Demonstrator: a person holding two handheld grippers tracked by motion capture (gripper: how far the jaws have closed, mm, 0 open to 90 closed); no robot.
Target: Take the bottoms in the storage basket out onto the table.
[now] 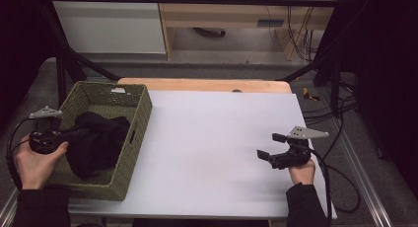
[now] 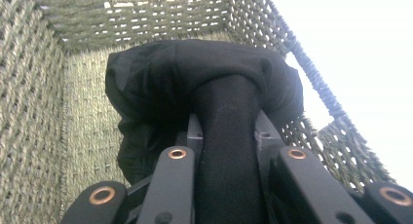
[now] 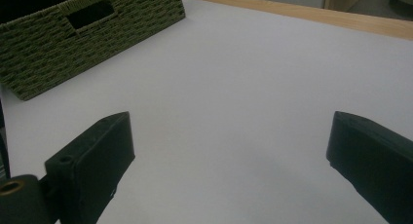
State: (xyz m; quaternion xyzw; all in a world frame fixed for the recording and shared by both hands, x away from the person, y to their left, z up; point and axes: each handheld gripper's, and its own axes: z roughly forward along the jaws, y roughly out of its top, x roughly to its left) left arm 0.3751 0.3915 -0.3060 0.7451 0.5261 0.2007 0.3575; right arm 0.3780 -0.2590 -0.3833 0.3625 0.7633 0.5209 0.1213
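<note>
A black cloth [image 1: 98,138] lies bunched inside a green woven basket [image 1: 143,96] at the table's left. My left gripper [image 1: 71,135] reaches into the basket from its left side and is shut on a fold of that cloth. In the left gripper view the cloth [image 2: 195,73] runs as a tight band between the jaws of the left gripper [image 2: 229,131], with the rest heaped against the basket wall [image 2: 29,102]. My right gripper [image 1: 269,145] hovers over the white table top at the right, open, with nothing between its jaws. The right gripper view shows the right gripper [image 3: 229,151] spread wide over bare table.
A white sheet [image 1: 212,138] covers the table, with a wooden edge [image 1: 207,84] at the far side. The basket [image 3: 97,34] with its handle slot stands far off in the right gripper view. Black frame bars and cables surround the table.
</note>
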